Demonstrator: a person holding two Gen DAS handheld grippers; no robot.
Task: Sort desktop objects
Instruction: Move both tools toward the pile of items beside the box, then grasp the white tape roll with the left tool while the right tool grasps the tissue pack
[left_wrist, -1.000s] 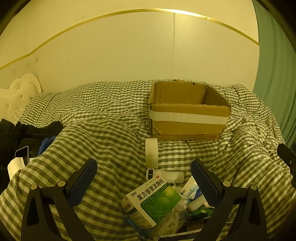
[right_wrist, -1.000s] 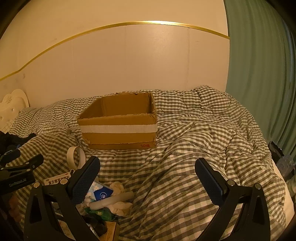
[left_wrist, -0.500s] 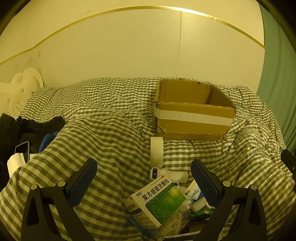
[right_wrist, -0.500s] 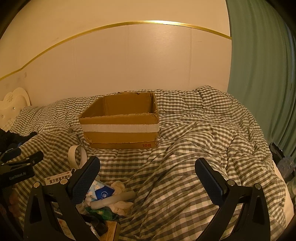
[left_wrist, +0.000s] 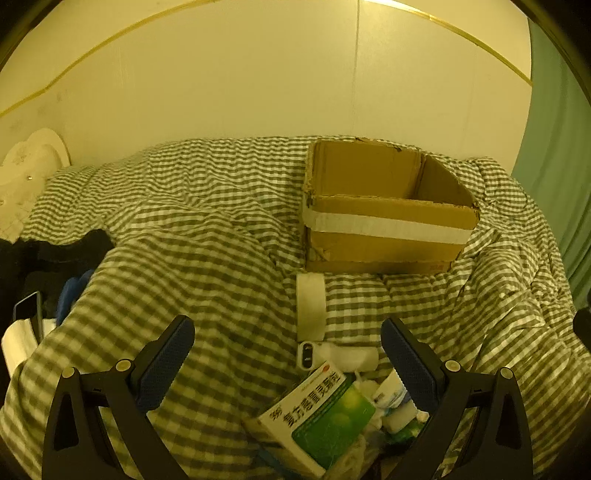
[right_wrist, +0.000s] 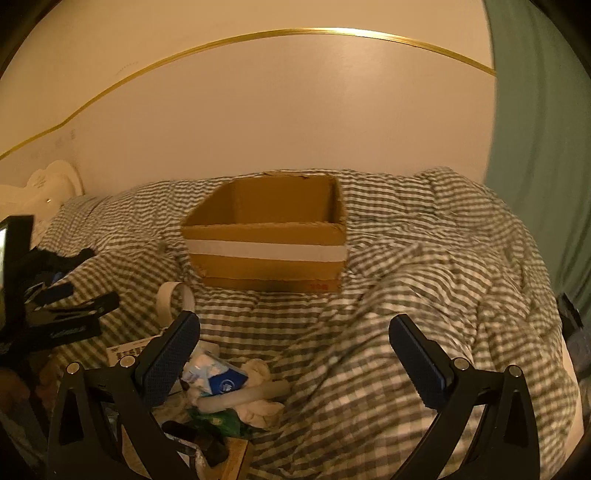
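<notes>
Both hand-held grippers, left (left_wrist: 287, 347) and right (right_wrist: 294, 345), were seen released, nothing held. The cardboard box (left_wrist: 384, 221) was noted on the bed (left_wrist: 192, 258), beyond a tape roll (left_wrist: 311, 312). The clutter pile (left_wrist: 332, 406) was cut off at the frame's lower edge, its items partly hidden.

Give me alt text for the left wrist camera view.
The open left gripper hovers over a pile of small items on a checked quilt, nearest a green medicine box. Beyond stand a tape roll and an open cardboard box.
</notes>
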